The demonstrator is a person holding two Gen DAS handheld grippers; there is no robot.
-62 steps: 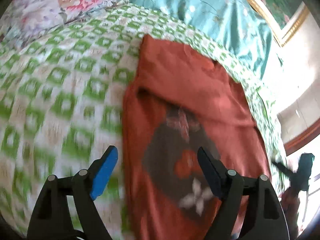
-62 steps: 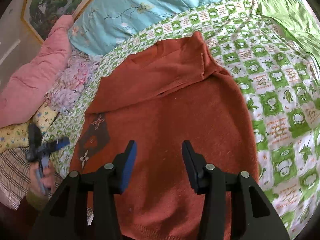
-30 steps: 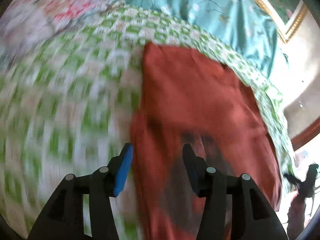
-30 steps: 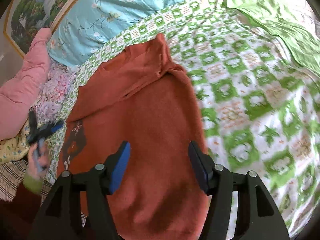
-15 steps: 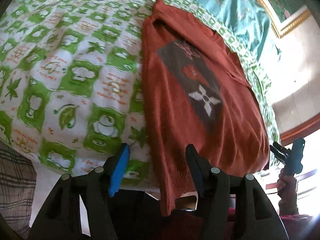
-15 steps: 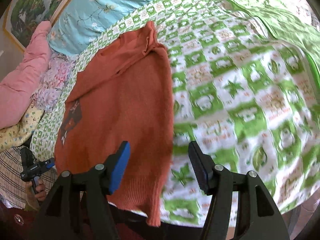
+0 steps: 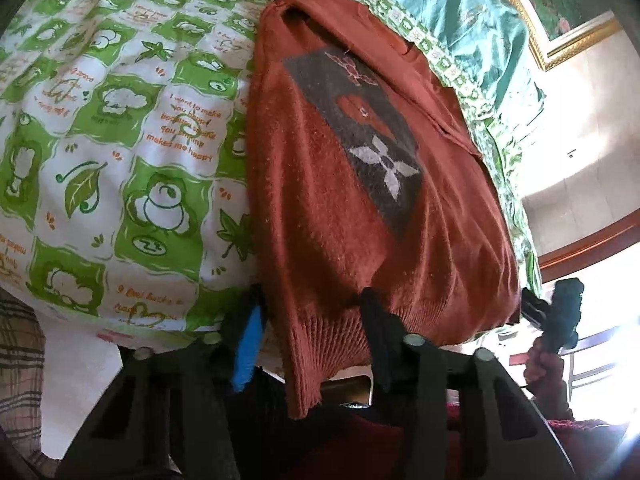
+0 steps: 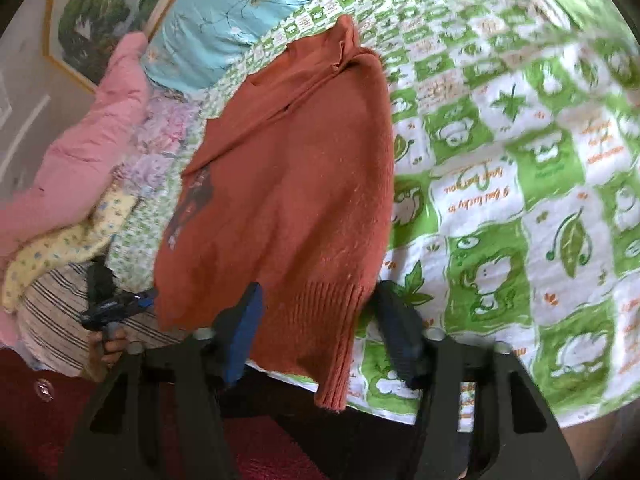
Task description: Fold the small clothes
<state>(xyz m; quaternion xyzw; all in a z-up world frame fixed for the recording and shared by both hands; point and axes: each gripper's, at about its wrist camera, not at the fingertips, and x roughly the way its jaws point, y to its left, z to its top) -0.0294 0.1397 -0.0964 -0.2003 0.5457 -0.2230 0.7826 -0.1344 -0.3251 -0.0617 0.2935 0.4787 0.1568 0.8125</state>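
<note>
A rust-red knitted sweater (image 7: 340,208) with a grey patterned patch lies flat on the green-and-white bed sheet (image 7: 120,128); its ribbed hem hangs over the bed's near edge. My left gripper (image 7: 312,332) is open, its jaws on either side of the hem's left corner. In the right wrist view the sweater (image 8: 296,192) shows again, and my right gripper (image 8: 320,320) is open with its jaws on either side of the hem's right corner. Each gripper shows small in the other's view, the right one (image 7: 560,316) and the left one (image 8: 116,304).
A teal flowered quilt (image 7: 452,12) and a framed picture (image 7: 560,4) lie behind the sweater. Pink bedding (image 8: 92,152) and a yellow cloth (image 8: 68,244) lie at the left. A plaid cloth (image 7: 20,360) hangs below the sheet's edge. A dark red floor (image 8: 60,420) lies below the bed.
Both grippers dropped back from over the sweater's middle to the bed's near edge and now straddle the hem corners. Both have stayed open throughout.
</note>
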